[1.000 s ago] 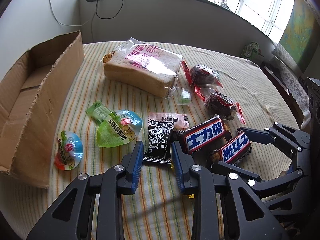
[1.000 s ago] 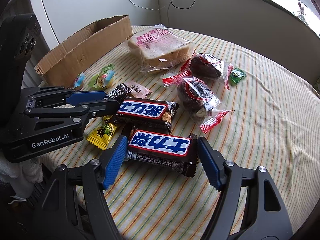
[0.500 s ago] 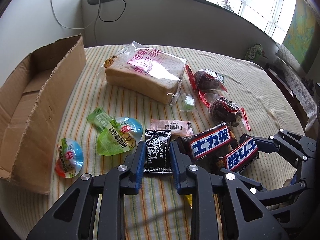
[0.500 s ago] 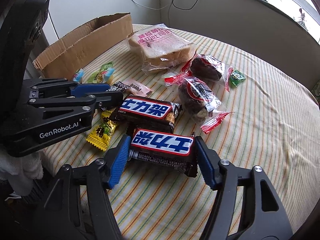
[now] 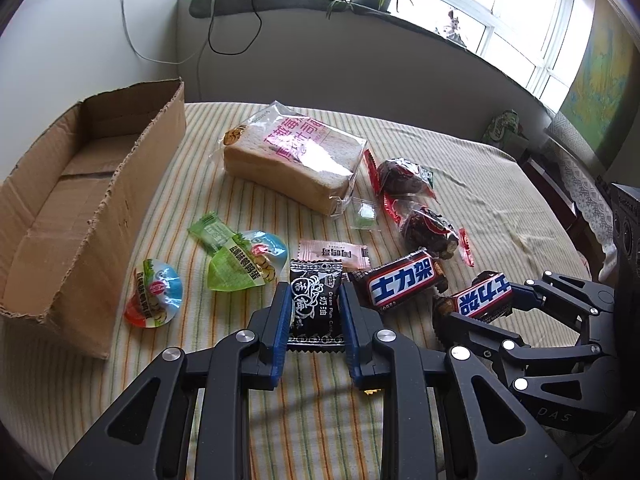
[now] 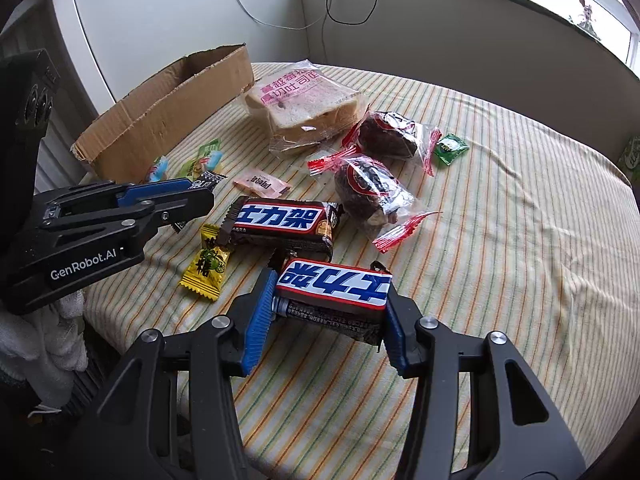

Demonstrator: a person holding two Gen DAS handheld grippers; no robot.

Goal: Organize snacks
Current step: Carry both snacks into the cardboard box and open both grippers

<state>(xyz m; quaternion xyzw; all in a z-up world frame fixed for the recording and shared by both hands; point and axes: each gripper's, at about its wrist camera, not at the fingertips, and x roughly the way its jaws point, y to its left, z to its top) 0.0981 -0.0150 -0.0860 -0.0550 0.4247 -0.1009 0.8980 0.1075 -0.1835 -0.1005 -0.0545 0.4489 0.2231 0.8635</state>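
My left gripper is shut on a black candy packet with white print, whose top sticks out past the blue pads. My right gripper is shut on a chocolate bar with a blue and white label, held across its length and tilted a little above the cloth. The same bar shows in the left wrist view in the right gripper. A second, like bar lies on the striped tablecloth. An open cardboard box stands at the left.
On the cloth lie a bagged bread loaf, two dark cakes in clear wrappers, two jelly cups, a pink sachet, a yellow candy and a green candy. A windowsill with plants runs behind.
Both grippers have closed further on their items. The left pads now pinch the black packet and the right pads pinch the bar, which has risen off the cloth.
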